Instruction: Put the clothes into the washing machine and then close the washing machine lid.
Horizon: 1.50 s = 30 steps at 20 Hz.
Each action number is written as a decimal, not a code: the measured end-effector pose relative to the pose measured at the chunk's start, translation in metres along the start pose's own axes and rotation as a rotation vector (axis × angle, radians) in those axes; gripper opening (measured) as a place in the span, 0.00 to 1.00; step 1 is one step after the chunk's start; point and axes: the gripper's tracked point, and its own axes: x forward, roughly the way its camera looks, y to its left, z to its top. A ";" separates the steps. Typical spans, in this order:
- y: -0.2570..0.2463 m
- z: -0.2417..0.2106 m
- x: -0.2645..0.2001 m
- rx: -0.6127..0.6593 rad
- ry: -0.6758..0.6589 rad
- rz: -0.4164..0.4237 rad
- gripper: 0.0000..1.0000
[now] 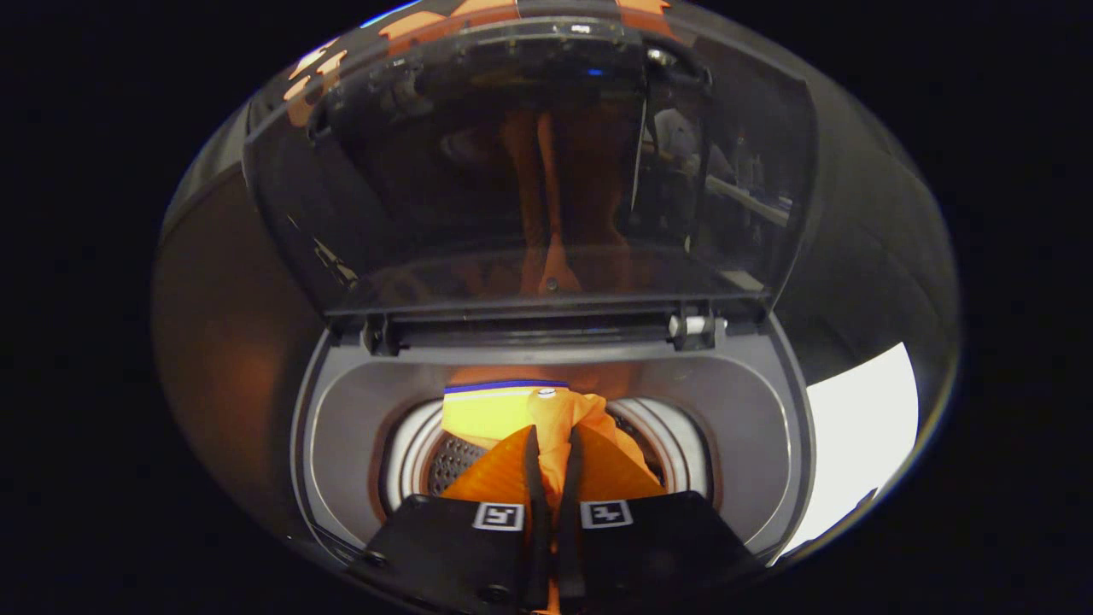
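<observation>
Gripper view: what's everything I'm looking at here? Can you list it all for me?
washer: one, grey, open top, below the fingers
lid: one, dark see-through, raised upright behind the opening
drum: one, perforated metal with white rim, inside the washer
garment: one, orange with a yellow patch and blue stripe, hanging over the drum, pinched between the fingers
gripper: one, fingers closed on the garment, above the drum

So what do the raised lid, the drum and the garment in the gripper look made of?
Lid: smooth tinted glass or plastic, mirroring the room. Drum: likely perforated metal, dotted with holes. Garment: soft orange and yellow fabric, folding between the gripper fingers, which pinch it.
</observation>
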 end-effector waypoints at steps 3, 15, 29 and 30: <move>0.001 -0.010 0.005 0.024 0.032 -0.006 0.21; -0.003 0.025 -0.040 0.010 -0.039 -0.011 0.68; -0.001 0.131 -0.177 -0.063 -0.291 0.021 1.00; -0.001 0.142 -0.186 -0.051 -0.307 0.025 1.00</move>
